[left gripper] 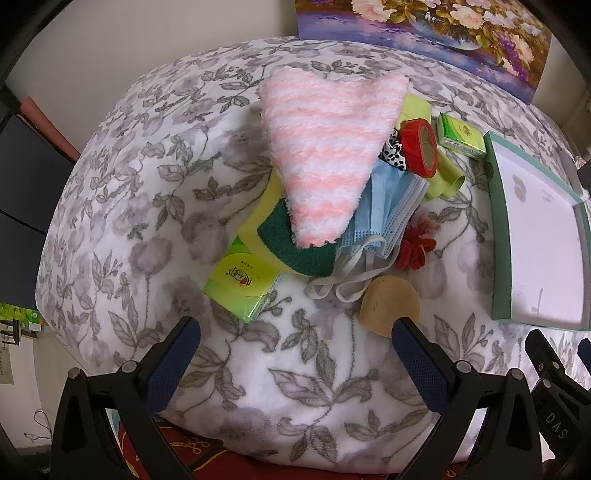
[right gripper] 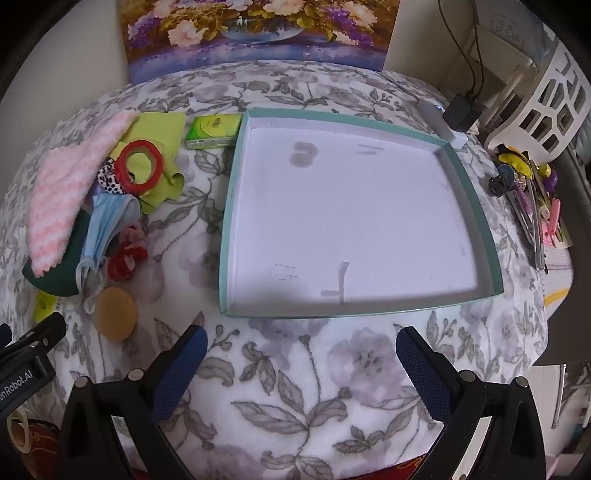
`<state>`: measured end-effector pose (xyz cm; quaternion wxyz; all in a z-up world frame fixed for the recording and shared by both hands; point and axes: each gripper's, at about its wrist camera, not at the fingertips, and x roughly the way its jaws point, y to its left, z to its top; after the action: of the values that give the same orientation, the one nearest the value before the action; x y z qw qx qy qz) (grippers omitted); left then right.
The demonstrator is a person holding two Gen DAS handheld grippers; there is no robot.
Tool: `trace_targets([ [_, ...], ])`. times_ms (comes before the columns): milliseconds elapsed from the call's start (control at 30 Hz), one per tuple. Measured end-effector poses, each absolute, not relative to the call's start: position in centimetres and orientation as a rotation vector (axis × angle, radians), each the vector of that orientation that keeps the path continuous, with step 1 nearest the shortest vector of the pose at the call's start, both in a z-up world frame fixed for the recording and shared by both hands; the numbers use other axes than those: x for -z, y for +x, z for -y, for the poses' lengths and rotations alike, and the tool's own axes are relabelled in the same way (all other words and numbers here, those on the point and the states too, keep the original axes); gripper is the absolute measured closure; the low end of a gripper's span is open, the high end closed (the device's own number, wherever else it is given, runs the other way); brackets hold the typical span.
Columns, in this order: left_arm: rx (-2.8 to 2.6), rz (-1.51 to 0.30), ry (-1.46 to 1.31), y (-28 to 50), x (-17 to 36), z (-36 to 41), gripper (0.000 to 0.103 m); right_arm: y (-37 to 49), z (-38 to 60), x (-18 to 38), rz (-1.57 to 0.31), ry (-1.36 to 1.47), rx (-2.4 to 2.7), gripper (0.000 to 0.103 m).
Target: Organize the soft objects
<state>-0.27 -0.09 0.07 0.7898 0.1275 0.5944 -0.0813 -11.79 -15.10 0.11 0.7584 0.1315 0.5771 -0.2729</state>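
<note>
A pile of soft things lies on the floral blanket [left gripper: 122, 206]: a pink-and-white fluffy cloth [left gripper: 325, 147] on top, a yellow-green scrub sponge [left gripper: 284, 240], blue face masks [left gripper: 388, 210], a round tan sponge [left gripper: 388, 306], a red scrunchie [left gripper: 415, 247] and a yellow-green cloth [right gripper: 162, 129]. The pile also shows at the left of the right wrist view [right gripper: 62, 195]. A teal-rimmed white tray [right gripper: 476, 221] lies empty to the right. My left gripper [left gripper: 295, 332] is open just before the pile. My right gripper [right gripper: 301, 339] is open just before the tray's near rim.
Two green tissue packs [left gripper: 243, 284] [right gripper: 214, 131] and a red tape roll [left gripper: 421, 147] lie by the pile. A flower painting [right gripper: 258, 33] stands at the back. Hair clips and pens [right gripper: 528, 199], a charger [right gripper: 461, 110] and a white basket [right gripper: 546, 103] are at the right.
</note>
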Motion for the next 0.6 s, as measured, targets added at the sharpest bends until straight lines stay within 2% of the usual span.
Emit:
trace_targets([
  [600,0.173,-1.283,0.285,-0.13,0.05,-0.26,0.0,-11.7,14.98,-0.04,-1.267,0.281,0.591,0.0],
])
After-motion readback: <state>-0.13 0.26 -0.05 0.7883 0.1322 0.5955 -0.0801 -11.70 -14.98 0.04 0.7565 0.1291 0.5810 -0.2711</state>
